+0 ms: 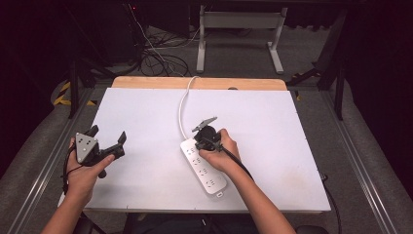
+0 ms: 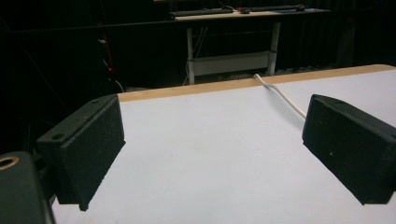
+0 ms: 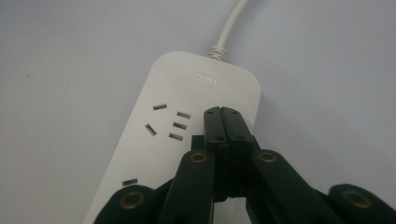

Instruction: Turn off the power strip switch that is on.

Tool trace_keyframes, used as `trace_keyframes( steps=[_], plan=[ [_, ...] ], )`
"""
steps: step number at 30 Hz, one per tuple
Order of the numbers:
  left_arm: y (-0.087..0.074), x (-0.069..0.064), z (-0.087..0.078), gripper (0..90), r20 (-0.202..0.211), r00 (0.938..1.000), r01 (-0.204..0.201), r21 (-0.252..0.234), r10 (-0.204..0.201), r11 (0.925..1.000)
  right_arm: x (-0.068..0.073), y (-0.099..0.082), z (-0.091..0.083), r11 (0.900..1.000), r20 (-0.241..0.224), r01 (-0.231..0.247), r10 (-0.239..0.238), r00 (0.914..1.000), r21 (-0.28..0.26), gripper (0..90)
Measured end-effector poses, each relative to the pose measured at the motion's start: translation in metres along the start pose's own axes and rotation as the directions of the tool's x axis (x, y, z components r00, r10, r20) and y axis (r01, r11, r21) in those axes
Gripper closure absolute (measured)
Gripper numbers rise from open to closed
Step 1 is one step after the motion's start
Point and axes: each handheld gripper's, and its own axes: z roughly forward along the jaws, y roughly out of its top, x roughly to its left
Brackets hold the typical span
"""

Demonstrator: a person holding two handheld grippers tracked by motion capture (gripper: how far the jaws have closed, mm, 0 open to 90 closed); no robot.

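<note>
My right hand-held gripper [image 3: 223, 114], jaws pressed together and empty, bore down on the power strip [image 1: 203, 165] lying mid-worktop [image 1: 146, 117], which risked skidding aside, while my left hand-held gripper [image 1: 108, 140] gaped wide.

A white counter [image 1: 146, 112] with a bare wooden strip [image 1: 146, 82] along its far edge stands on grey carpeted floor [image 1: 311, 53] in a dim room. Beyond the far edge, a white-framed desk [image 1: 238, 22] rises on two legs joined by a crossbar, its top carrying a dark keyboard [image 2: 201, 12] in the left gripper view. A tangle of black cables [image 1: 160, 61] lies on the floor to the left of that desk, under a small red light [image 1: 132, 8]. Yellow-and-black hazard tape [image 1: 63, 92] marks the floor off the counter's left side, and metal rails [image 1: 360, 161] run along both flanks.
</note>
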Motion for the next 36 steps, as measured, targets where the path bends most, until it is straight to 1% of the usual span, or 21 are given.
trace_keyframes(
  steps=[3,4,9,13,16,19,25,30,36],
  plan=[
    [0.0000,0.0002,0.0000,6.2,0.001,1.0000,0.003,0.000,-0.003,1.0000,-0.0001,0.0043,0.0003,0.9995,0.001,0.006,-0.006,1.0000,0.031,90.0],
    [0.0000,0.0004,-0.0003,6.2,0.001,1.0000,0.004,-0.002,-0.004,1.0000,-0.0005,0.0053,0.0004,0.9993,-0.005,0.003,-0.003,1.0000,0.037,90.0],
    [-0.0002,0.0008,-0.0003,6.2,0.003,1.0000,0.008,-0.002,-0.008,1.0000,-0.0034,0.0075,0.0007,0.9986,-0.023,-0.005,0.006,0.9997,0.053,90.0],
    [0.0000,0.0001,-0.0001,6.3,0.002,1.0000,-0.001,0.000,0.001,1.0000,-0.0026,0.0097,0.0009,0.9975,-0.018,0.013,-0.012,0.9998,0.070,90.0],
    [0.0000,0.0001,-0.0002,6.3,0.003,1.0000,0.000,0.000,0.000,1.0000,-0.0016,0.0111,0.0011,0.9968,-0.013,0.011,-0.010,0.9999,0.079,90.0],
    [0.0000,0.0004,-0.0004,6.3,0.003,1.0000,0.003,-0.001,-0.003,1.0000,-0.0023,0.0111,0.0010,0.9967,-0.016,0.013,-0.011,0.9998,0.080,90.0],
    [0.0000,0.0000,-0.0003,6.3,0.004,1.0000,-0.001,0.000,0.001,1.0000,-0.0013,0.0097,0.0008,0.9974,-0.008,0.019,-0.018,0.9998,0.070,90.0],
    [-0.0002,0.0003,-0.0001,6.4,0.002,1.0000,0.000,0.003,0.000,1.0000,-0.0034,0.0076,0.0008,0.9986,-0.023,0.002,-0.001,0.9997,0.053,90.0],
    [-0.0003,0.0000,0.0000,6.3,0.003,1.0000,-0.001,0.004,0.001,1.0000,-0.0038,0.0075,0.0007,0.9986,-0.025,0.003,-0.001,0.9997,0.053,90.0]
  ],
)
